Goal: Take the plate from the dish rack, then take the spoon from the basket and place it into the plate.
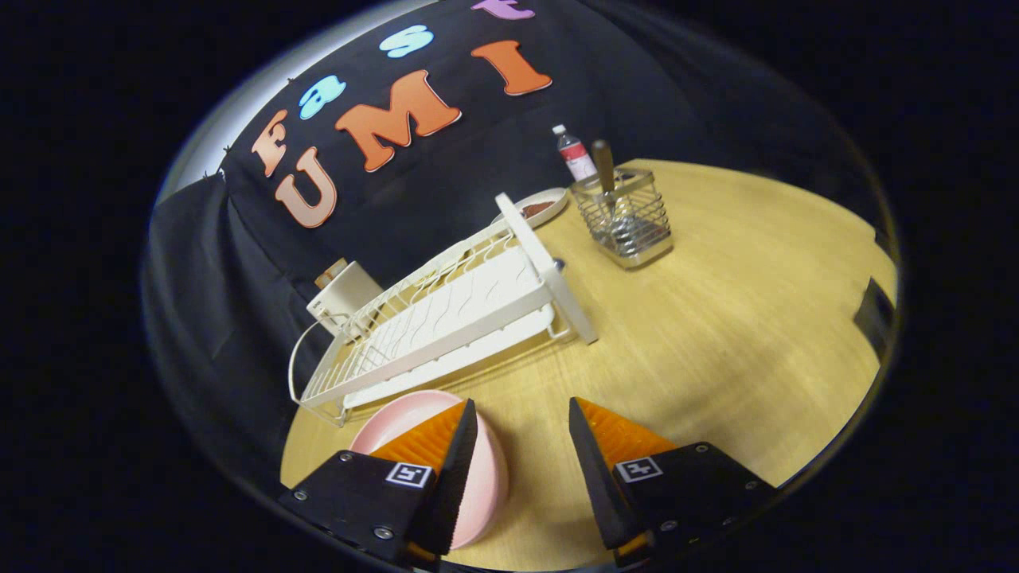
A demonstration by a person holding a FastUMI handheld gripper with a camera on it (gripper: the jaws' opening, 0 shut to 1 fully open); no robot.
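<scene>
Pink plate [402, 422] lies on the desk [716, 318] under the left finger; jaws [521, 442] gape wide, empty; dish rack [446, 318] and basket [629, 219] with spoon [605, 171] beyond.

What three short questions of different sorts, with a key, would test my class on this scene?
1. True or false: the plate is standing in the dish rack.
2. Which thing holds the spoon? A) the dish rack B) the wire basket C) the plate
3. Fill in: the gripper is ____, with nothing between its fingers.

Key
1. False: the plate lies on the table, in front of the rack and partly under one finger.
2. B: the spoon's handle sticks up from the basket, beyond the rack.
3. open
</scene>
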